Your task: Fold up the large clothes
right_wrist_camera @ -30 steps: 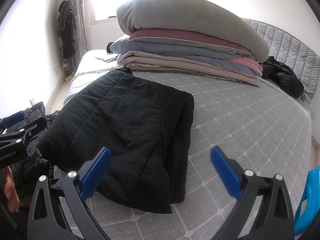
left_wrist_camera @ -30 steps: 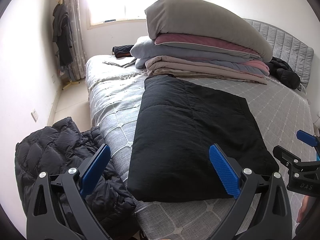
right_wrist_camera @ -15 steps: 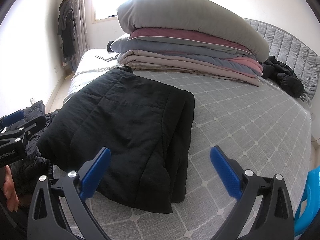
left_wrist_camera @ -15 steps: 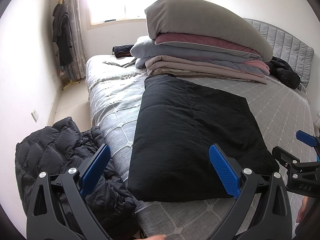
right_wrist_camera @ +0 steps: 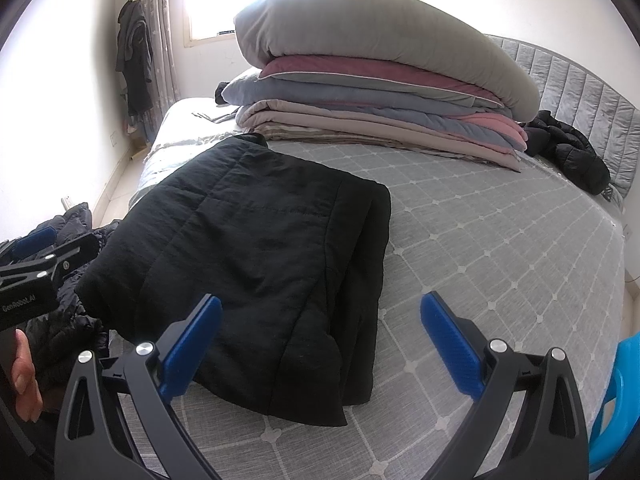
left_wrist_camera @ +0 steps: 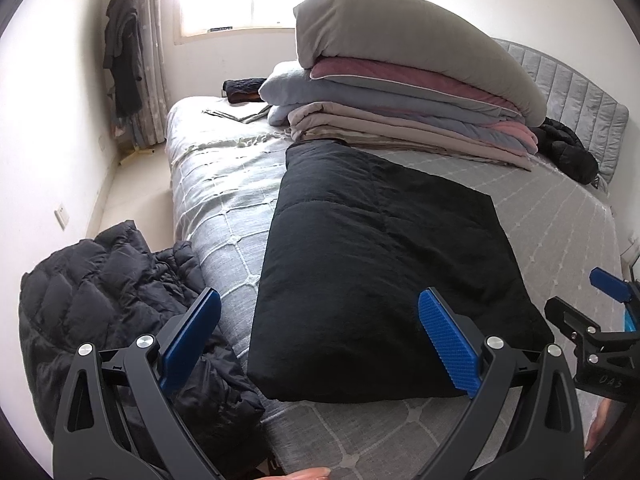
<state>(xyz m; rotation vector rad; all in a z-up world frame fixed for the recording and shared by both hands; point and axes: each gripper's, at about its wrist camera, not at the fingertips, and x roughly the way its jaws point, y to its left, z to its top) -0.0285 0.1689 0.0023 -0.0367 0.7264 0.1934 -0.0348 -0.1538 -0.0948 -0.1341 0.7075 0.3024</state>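
A black quilted garment (left_wrist_camera: 380,264) lies folded into a flat rectangle on the grey bed (left_wrist_camera: 224,216); it also shows in the right wrist view (right_wrist_camera: 256,252). My left gripper (left_wrist_camera: 320,336) is open and empty, held above the garment's near edge. My right gripper (right_wrist_camera: 320,340) is open and empty, over the garment's near right corner. The right gripper shows at the right edge of the left wrist view (left_wrist_camera: 588,332). The left gripper shows at the left edge of the right wrist view (right_wrist_camera: 36,256).
A black puffer jacket (left_wrist_camera: 112,312) lies heaped off the bed's left side. A tall stack of folded quilts and pillows (left_wrist_camera: 404,88) sits at the far side. Another dark jacket (left_wrist_camera: 568,156) lies by the headboard. A blue plastic stool (right_wrist_camera: 616,404) stands at right.
Both grippers stay open and almost still. The garment has not moved.
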